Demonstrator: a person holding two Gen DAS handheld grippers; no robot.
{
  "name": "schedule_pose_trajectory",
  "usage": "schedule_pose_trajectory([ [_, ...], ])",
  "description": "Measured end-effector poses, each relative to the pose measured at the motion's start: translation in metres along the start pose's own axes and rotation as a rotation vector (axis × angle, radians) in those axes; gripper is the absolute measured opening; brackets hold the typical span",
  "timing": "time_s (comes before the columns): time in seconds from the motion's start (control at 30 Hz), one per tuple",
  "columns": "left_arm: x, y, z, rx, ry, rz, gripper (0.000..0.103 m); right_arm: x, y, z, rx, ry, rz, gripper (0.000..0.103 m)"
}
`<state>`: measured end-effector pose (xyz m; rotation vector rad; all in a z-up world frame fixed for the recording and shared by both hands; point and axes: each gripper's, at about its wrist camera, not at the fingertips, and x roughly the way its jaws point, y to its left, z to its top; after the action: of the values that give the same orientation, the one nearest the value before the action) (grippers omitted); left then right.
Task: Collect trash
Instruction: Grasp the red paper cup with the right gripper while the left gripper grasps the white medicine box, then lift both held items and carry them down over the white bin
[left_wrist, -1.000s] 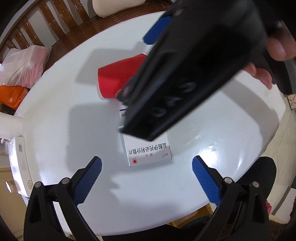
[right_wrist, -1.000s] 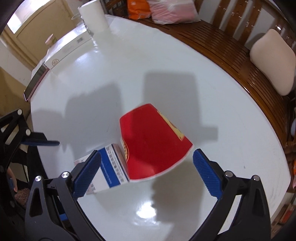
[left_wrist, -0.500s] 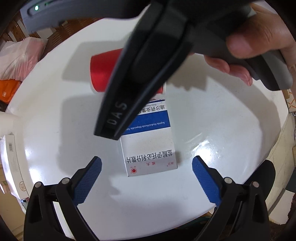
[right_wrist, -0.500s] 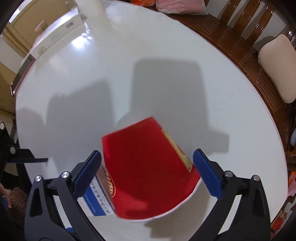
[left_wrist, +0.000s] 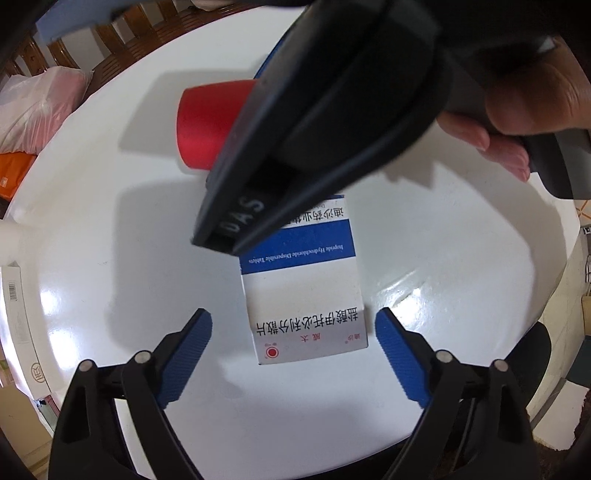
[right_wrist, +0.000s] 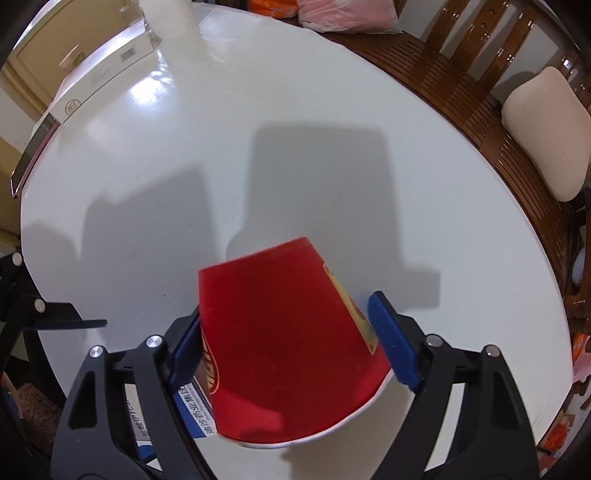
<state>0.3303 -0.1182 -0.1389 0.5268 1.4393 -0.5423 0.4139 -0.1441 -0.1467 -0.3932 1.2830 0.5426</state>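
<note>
A red paper cup (right_wrist: 280, 343) lies on its side on the round white table (right_wrist: 258, 129). It sits between the open fingers of my right gripper (right_wrist: 286, 339), with the pads close beside it. A white and blue medicine box (left_wrist: 303, 291) lies next to the cup; its corner shows under the cup in the right wrist view (right_wrist: 192, 406). My left gripper (left_wrist: 293, 354) is open, just in front of the near end of the box. The right gripper's body hides part of the cup (left_wrist: 210, 125) and box in the left wrist view.
A long white carton (right_wrist: 103, 81) and a white cylinder (right_wrist: 166, 18) stand at the table's far edge. Wooden chairs (right_wrist: 480, 74) with a cream cushion (right_wrist: 546, 133) and pink and orange bags (left_wrist: 33, 107) ring the table.
My right gripper moved forward and down so the red cup now lies between its fingers. My left gripper came closer to the box.
</note>
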Motion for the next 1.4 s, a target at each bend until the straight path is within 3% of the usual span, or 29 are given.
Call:
schedule_pose_trajectory([
  [0.27, 0.01, 0.001, 0.003, -0.018, 0.017, -0.02, 0.06, -0.003, 0.0, 0.002, 0.044, -0.014, 0.002, 0.076],
  [0.47, 0.005, 0.003, 0.005, -0.03, -0.005, -0.051, 0.06, -0.012, 0.002, -0.002, 0.079, -0.029, -0.014, 0.07],
  [0.73, -0.012, 0.019, -0.007, -0.043, -0.048, -0.026, 0.06, -0.03, -0.015, -0.016, 0.176, -0.045, -0.057, 0.068],
  [1.0, -0.033, 0.026, -0.024, -0.079, -0.089, -0.002, 0.06, -0.08, -0.02, -0.044, 0.248, -0.11, -0.126, 0.068],
  [1.17, -0.061, 0.026, -0.04, -0.094, -0.13, 0.016, 0.06, -0.122, -0.006, -0.069, 0.266, -0.153, -0.166, 0.068],
  [1.4, -0.083, 0.013, -0.07, -0.106, -0.164, 0.001, 0.06, -0.168, 0.049, -0.119, 0.266, -0.201, -0.204, 0.068],
])
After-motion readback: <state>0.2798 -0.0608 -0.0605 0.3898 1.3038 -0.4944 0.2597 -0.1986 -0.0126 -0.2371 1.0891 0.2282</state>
